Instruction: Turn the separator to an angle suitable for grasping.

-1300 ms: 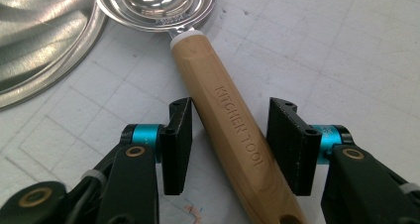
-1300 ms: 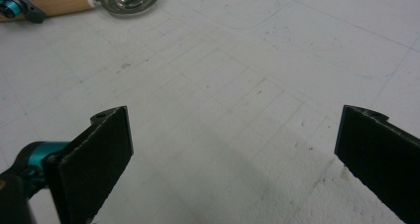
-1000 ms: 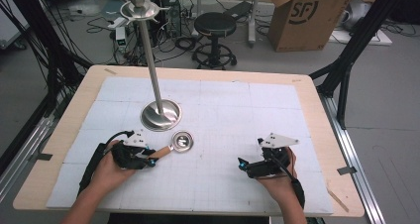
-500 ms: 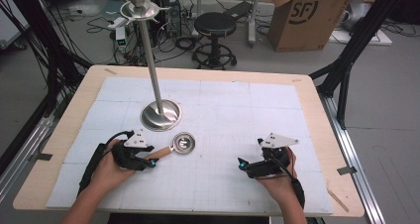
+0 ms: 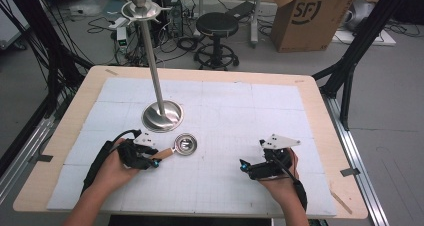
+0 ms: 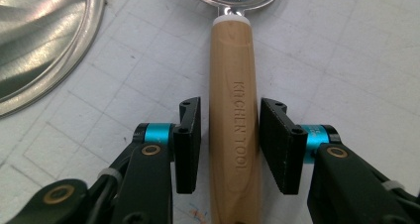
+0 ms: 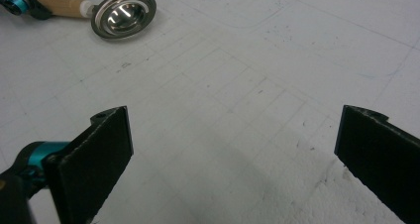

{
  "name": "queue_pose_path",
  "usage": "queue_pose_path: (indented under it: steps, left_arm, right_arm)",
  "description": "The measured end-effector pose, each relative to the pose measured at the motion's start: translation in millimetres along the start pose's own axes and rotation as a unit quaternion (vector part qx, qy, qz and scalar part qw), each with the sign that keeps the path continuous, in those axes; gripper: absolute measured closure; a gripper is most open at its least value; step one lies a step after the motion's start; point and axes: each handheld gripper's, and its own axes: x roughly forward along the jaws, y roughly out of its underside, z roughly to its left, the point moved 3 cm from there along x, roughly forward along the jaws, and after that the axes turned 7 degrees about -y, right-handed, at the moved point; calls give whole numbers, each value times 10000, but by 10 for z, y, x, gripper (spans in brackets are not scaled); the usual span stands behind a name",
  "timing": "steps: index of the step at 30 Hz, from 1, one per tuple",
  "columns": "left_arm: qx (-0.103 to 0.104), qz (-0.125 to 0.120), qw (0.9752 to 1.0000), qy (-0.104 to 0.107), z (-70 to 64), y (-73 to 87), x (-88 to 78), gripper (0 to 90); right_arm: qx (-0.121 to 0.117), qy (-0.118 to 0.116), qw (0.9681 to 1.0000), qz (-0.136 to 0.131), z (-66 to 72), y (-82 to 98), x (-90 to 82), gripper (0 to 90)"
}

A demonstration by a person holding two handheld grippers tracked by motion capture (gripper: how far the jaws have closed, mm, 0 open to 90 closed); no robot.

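Note:
A small steel ladle [image 5: 185,144] with a wooden handle [image 6: 234,85] stamped "KITCHEN TOOL" lies flat on the white mat. My left gripper [image 5: 154,162] is at the handle's end. In the left gripper view its pads [image 6: 189,144] straddle the handle, with a thin gap on the left side and barely any on the right. It is open around the handle, not clamped. My right gripper [image 5: 243,165] rests at the front right of the mat, and its jaws stand wide open over bare mat [image 7: 233,135]. The ladle's bowl [image 7: 124,13] lies far off to its upper left.
A tall steel stand, its round base [image 5: 162,117] just behind the ladle, carries a pole [image 5: 150,51] rising to a pronged top. The base's rim [image 6: 39,35] lies close to my left gripper. The wooden table edge [image 5: 320,116] frames the mat.

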Motion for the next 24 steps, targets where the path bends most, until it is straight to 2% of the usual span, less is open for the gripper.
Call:
queue_pose_path:
  steps: [6, 8, 12, 15, 18, 20, 22, 24]
  left_arm:
    - [-89, 269, 9995, 140, 35, -51, 12, 647]
    - [-158, 272, 9993, 183, 50, -52, 15, 670]
    - [-157, 259, 9994, 192, 52, -49, 13, 672]
    - [-175, 228, 9993, 225, 58, -44, 10, 673]
    - [-106, 206, 9994, 239, 51, -46, 5, 674]
    - [-91, 144, 9990, 413, 39, -56, 4, 674]
    - [-105, -121, 9976, 669, 9, -95, -25, 700]
    - [-75, -148, 9979, 633, -17, -117, -21, 701]
  right_arm:
    - [28, 6, 10000, -12, -6, 1, -9, 0]
    - [60, 6, 10000, -42, -13, -1, -18, 0]
    - [45, 14, 10000, -48, -23, 2, -23, 0]
    - [45, 5, 10000, -41, -21, 3, -19, 0]
    - [50, 1, 10000, -39, -20, 4, -19, 0]
    - [54, 2, 10000, -44, -23, 4, -21, 0]
    - [61, 2, 10000, -41, -24, 6, -21, 0]
    - [65, -3, 10000, -32, -23, 6, -19, 0]
